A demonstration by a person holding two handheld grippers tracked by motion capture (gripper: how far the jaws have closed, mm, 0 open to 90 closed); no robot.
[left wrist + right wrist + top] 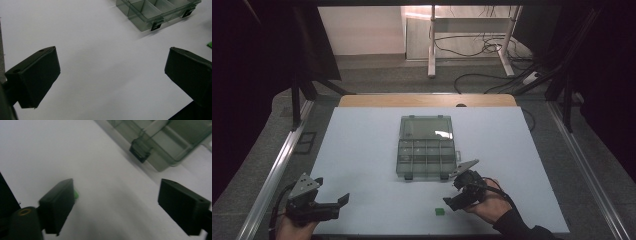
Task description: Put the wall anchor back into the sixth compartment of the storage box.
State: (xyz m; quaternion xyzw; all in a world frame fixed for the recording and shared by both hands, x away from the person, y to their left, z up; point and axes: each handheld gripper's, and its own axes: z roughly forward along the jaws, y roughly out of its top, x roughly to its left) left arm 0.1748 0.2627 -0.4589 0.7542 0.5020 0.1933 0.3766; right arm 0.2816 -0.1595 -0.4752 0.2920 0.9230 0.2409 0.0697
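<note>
Your right gripper [451, 201], jaws apart and empty, nears a small bright-green block [439, 212] lying flat on the white table [362, 165].

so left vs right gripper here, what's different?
The left gripper sits at the white mat's near left corner, with bare mat between its jaws; the right gripper is near the clear compartment box, beside the small green block. In the right gripper view the block peeks out behind one jaw, not gripped. The left gripper's jaws stand wider. Both are black, hand-held and hold nothing.
</note>
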